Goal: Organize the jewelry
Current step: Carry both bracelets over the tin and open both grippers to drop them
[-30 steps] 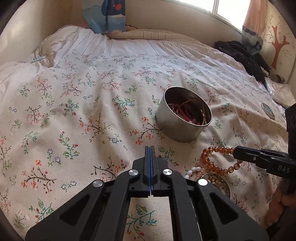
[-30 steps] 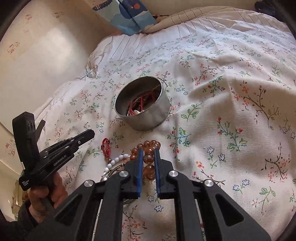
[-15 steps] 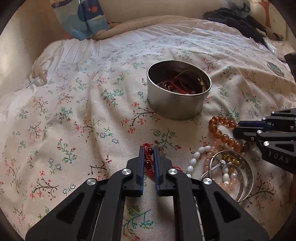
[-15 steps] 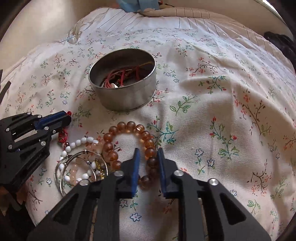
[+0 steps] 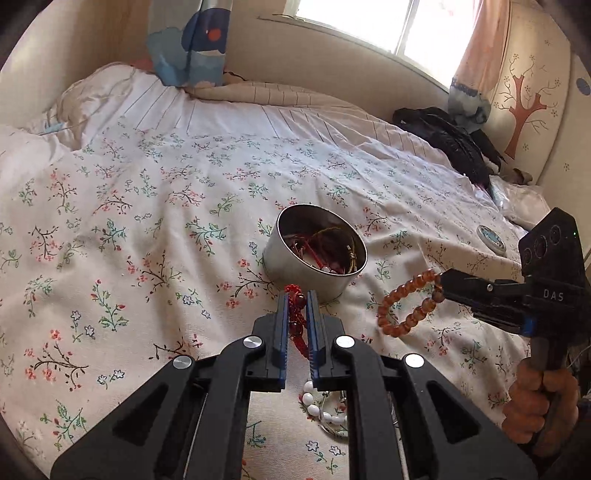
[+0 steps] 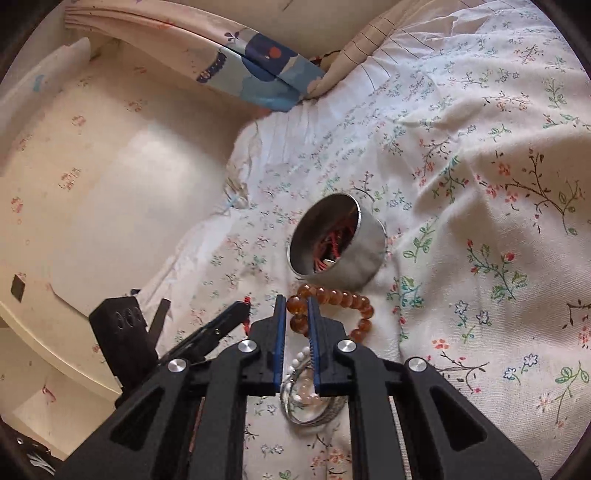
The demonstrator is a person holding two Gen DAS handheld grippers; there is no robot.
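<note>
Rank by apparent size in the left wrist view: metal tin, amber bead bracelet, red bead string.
1. Metal tin, largest.
2. Amber bead bracelet, hanging from the right gripper.
3. Red bead string in the left gripper; partly hidden by the fingers, so this rank is unsure.

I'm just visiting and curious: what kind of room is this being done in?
Most likely a bedroom. The jewelry tin sits on a bed covered by a floral sheet, with curtains at a sunlit window behind.
</note>
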